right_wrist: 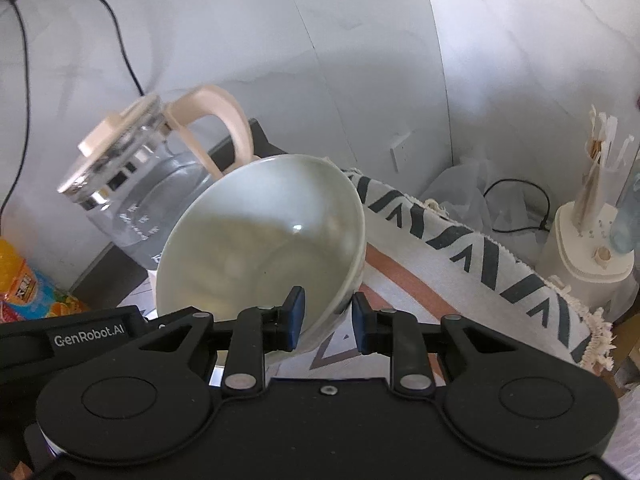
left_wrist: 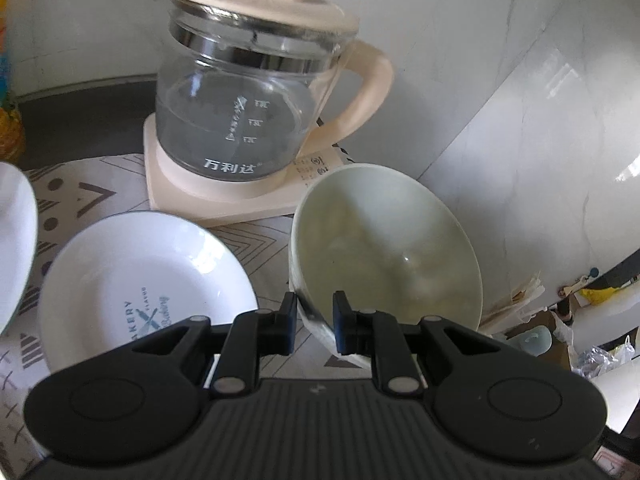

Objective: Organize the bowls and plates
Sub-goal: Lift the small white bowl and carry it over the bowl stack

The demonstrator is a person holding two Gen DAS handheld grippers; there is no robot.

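In the left wrist view my left gripper point(left_wrist: 314, 322) is shut on the rim of a pale green bowl point(left_wrist: 392, 248) and holds it tilted above the table. A white plate with blue "Bakery" print point(left_wrist: 148, 288) lies on the patterned cloth to the left. Another white plate point(left_wrist: 14, 240) shows at the left edge. In the right wrist view my right gripper point(right_wrist: 327, 318) is shut on the rim of a pale green bowl point(right_wrist: 264, 240), tilted and lifted. The left gripper's black body point(right_wrist: 72, 332) shows at the lower left.
A glass kettle with cream lid and handle point(left_wrist: 248, 92) stands on its cream base point(left_wrist: 224, 196) behind the dishes, against the marble wall; it also shows in the right wrist view point(right_wrist: 136, 184). A patterned cloth point(right_wrist: 480, 252), a cream holder with sticks point(right_wrist: 592, 240) and an orange bottle point(right_wrist: 24, 280) are nearby.
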